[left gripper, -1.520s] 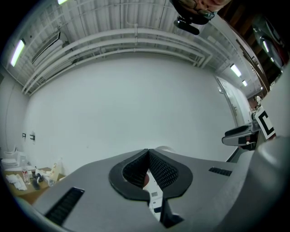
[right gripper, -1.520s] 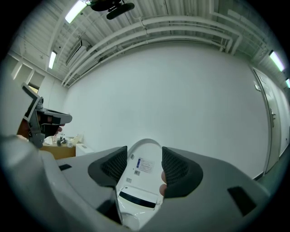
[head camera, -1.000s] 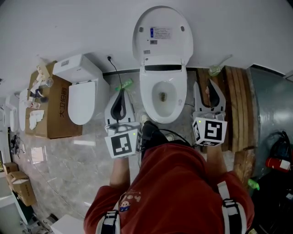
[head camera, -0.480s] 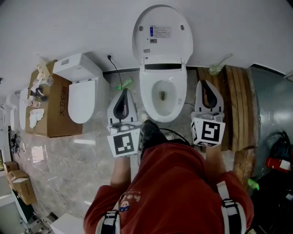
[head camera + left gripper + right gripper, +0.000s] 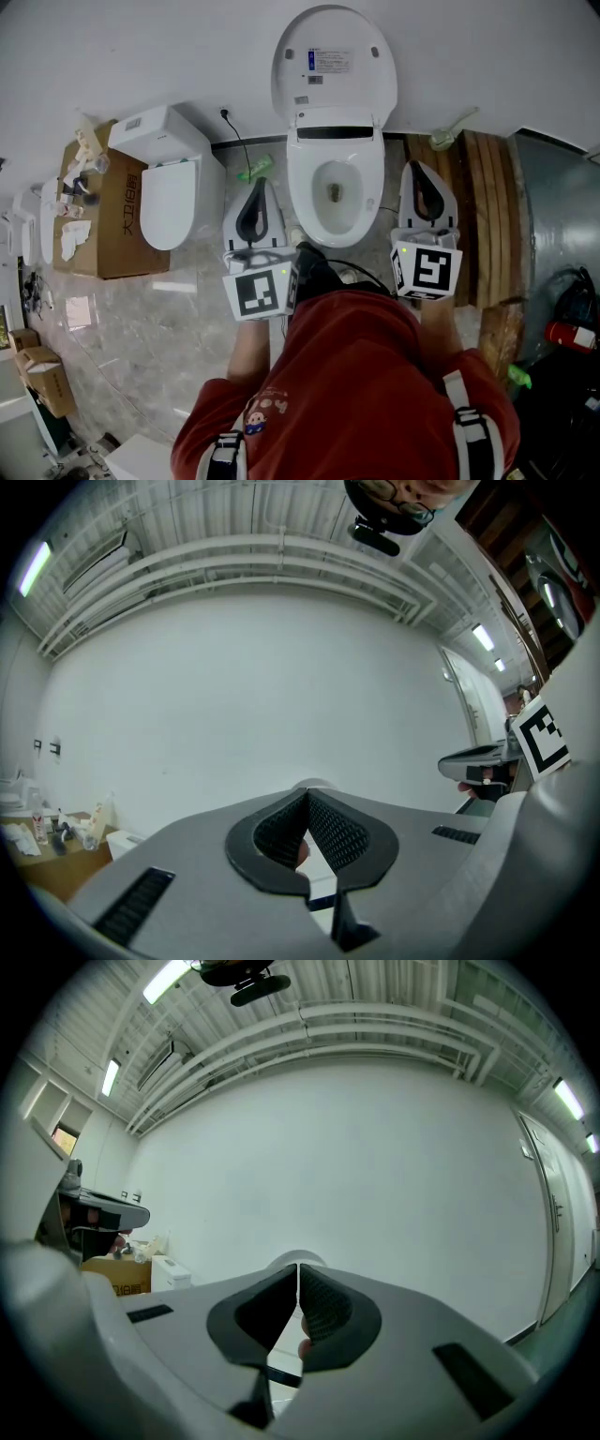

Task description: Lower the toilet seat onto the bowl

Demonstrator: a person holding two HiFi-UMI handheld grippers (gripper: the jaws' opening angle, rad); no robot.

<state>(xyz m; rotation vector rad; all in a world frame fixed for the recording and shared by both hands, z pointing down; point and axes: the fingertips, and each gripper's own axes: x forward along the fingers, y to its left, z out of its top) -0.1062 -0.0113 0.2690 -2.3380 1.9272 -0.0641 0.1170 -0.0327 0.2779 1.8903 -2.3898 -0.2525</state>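
A white toilet stands against the wall in the head view, its bowl open. The lid and seat stand upright against the wall; I cannot tell one from the other. My left gripper hovers just left of the bowl, jaws closed tip to tip and empty. My right gripper is held just right of the bowl, also shut and empty. Neither touches the toilet. In the left gripper view the gripper points at the white wall, and so does the gripper in the right gripper view.
A second toilet with its lid down sits to the left beside a cardboard box with clutter on top. Wooden planks lie to the right. A black cable runs down the wall, and a red extinguisher is at far right.
Both grippers have edged a little forward toward the wall, alongside the bowl. The lid and seat have not moved.
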